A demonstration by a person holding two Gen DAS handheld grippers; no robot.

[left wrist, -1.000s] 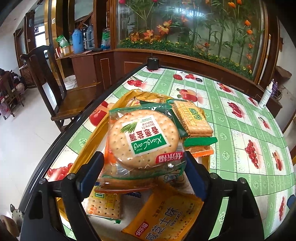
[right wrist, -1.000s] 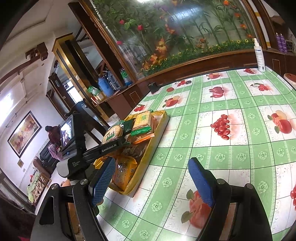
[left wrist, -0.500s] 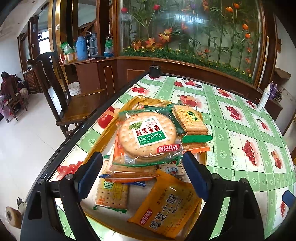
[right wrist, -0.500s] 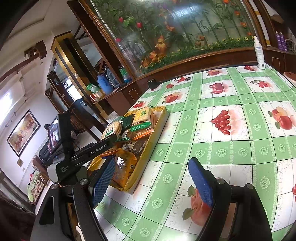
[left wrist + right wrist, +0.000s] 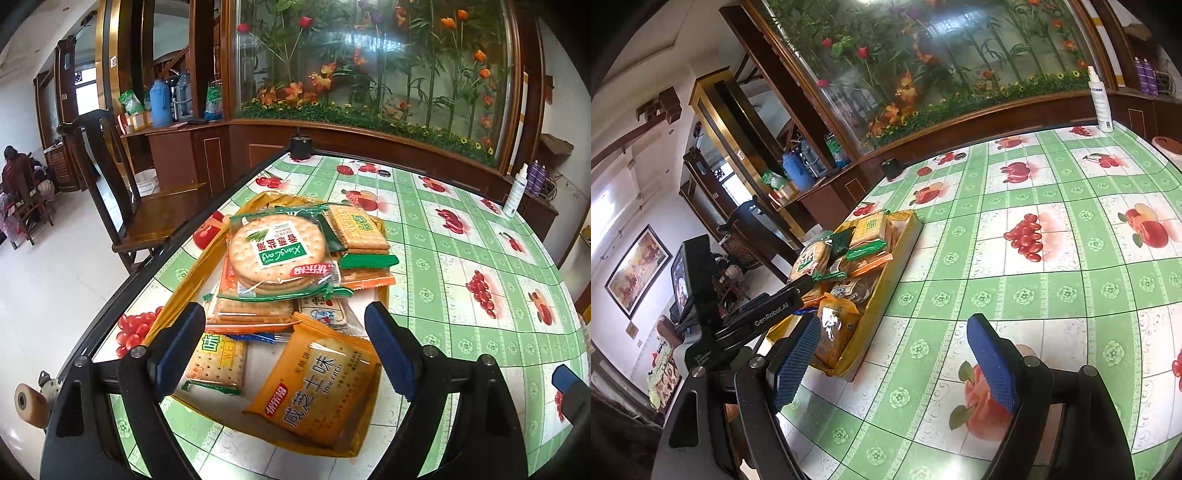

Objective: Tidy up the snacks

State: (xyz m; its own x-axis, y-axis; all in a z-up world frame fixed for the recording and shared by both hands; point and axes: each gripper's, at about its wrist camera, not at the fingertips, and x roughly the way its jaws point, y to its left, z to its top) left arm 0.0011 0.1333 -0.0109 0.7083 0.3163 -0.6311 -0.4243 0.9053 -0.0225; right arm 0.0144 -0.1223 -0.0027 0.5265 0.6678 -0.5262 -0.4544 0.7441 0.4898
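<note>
Left wrist, snack tray (image 5: 173, 314) below open gripper (image 5: 284, 343)

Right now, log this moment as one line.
left gripper: open, above yellow tray | right gripper: open, empty, over tablecloth | round cracker pack: top of pile

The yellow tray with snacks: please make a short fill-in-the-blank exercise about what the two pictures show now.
1. The round cracker pack lies on ____ of the pile in the yellow tray.
2. The tablecloth has ____ and white squares with fruit.
3. The left gripper holds ____.
4. The wooden ____ stands beside the table.

Missing words: top; green; nothing; chair
</note>
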